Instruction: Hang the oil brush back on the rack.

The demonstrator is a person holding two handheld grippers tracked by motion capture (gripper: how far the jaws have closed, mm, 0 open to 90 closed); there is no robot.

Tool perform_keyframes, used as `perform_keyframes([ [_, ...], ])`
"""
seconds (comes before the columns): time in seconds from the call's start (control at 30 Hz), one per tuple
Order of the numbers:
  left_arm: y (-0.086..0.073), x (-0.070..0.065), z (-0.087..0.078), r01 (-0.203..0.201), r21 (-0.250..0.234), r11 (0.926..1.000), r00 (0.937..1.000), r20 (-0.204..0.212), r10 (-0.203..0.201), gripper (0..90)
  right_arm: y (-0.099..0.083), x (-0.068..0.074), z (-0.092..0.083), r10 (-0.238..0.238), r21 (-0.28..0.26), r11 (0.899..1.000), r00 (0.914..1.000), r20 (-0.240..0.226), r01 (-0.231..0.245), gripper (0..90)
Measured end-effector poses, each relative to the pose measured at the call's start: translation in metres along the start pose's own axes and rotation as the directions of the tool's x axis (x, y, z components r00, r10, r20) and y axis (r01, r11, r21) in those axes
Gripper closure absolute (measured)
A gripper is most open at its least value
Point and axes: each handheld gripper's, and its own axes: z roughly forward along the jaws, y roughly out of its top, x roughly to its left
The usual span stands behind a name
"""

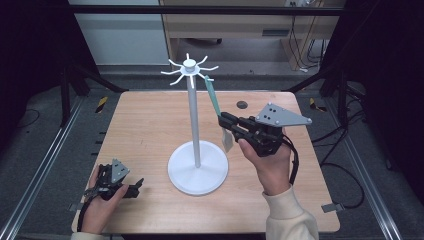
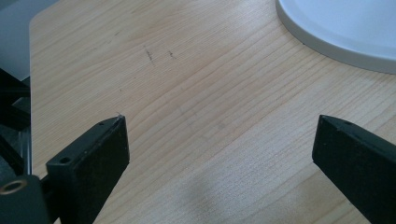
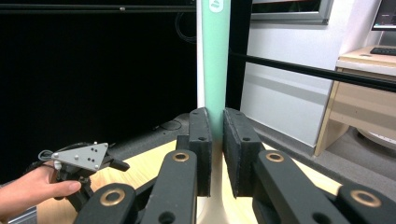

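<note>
Resting low on the pale wooden table (image 1: pixel 150 125), the left gripper (image 1: pixel 131 188) is gaping empty; the right gripper (image 1: pixel 223 120) is pinching a mint-green spatula (image 1: pixel 213 97) hanging from the white pronged stand (image 1: pixel 194 120); tugging sideways is likely risking tipping it.

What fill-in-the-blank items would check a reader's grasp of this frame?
1. The right claw is shut on the green ____ of a utensil.
2. The left claw rests low over the table with its jaws ____.
3. The white stand has a ____ base.

Missing words: handle; open; round
</note>
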Motion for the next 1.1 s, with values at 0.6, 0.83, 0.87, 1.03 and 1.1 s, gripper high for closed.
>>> perform_keyframes([
  [0.6,0.0000,0.0001,0.0000,0.001,0.000,1.0000,1.0000,0.000,-0.001,3.3,-0.0010,0.0015,0.0032,-0.013,0.005,1.000,0.9997,0.021,0.013,81.9],
  [0.83,-0.0001,0.0001,0.0000,0.001,0.001,1.0000,1.0000,0.001,-0.001,3.4,-0.0016,0.0017,0.0038,-0.016,0.006,1.000,0.9995,0.026,0.016,81.8],
  [0.87,-0.0001,0.0000,0.0001,0.001,-0.001,1.0000,1.0000,-0.001,-0.001,3.4,-0.0018,0.0017,0.0040,-0.017,0.006,1.000,0.9995,0.026,0.016,81.8],
  [1.03,-0.0001,0.0001,0.0001,0.002,-0.002,1.0000,1.0000,-0.001,-0.002,3.4,-0.0019,0.0021,0.0048,-0.017,0.005,1.000,0.9995,0.026,0.017,81.6],
  [1.1,-0.0002,0.0002,0.0001,0.002,-0.002,1.0000,1.0000,0.000,-0.002,3.4,-0.0018,0.0020,0.0044,-0.018,0.005,1.000,0.9995,0.025,0.018,81.5],
])
